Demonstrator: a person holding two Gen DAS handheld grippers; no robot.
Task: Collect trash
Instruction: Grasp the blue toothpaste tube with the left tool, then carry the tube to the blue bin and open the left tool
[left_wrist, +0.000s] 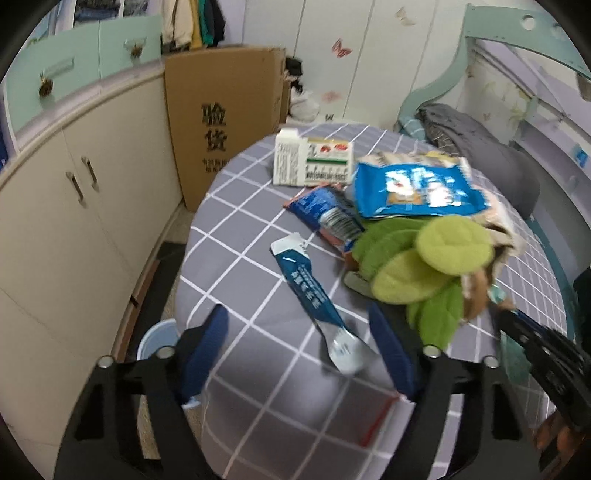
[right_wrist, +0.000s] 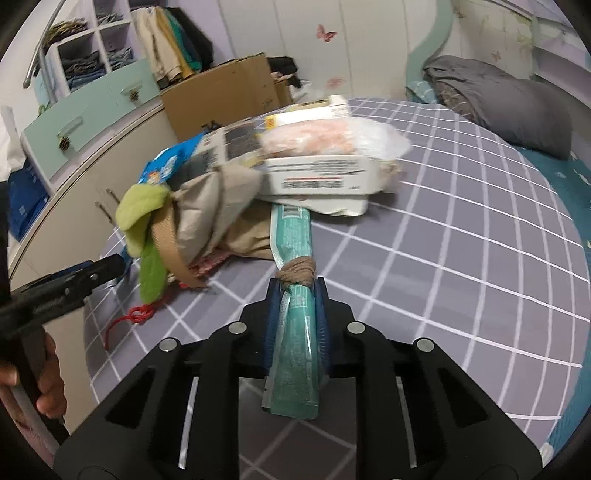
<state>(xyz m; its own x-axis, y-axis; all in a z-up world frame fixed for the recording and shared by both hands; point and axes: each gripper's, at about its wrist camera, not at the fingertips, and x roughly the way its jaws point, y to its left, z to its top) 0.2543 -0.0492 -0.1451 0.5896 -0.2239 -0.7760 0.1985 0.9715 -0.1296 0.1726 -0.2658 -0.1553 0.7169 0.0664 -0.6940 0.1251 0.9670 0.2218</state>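
- R gripper (right_wrist: 295, 295): pinching long teal foil sachet (right_wrist: 293, 332), brown knot at tip.
- L gripper (left_wrist: 299, 332): spread, straddling blue-white torn sachet (left_wrist: 314, 302) on grey checked sheet (left_wrist: 240, 229).

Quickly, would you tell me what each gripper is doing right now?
Left gripper: open, blue wrapper between its fingers, not gripped.
Right gripper: shut on teal wrapper.

Even indoor light, slight motion blur, fisheye-bent edges, dark corners.
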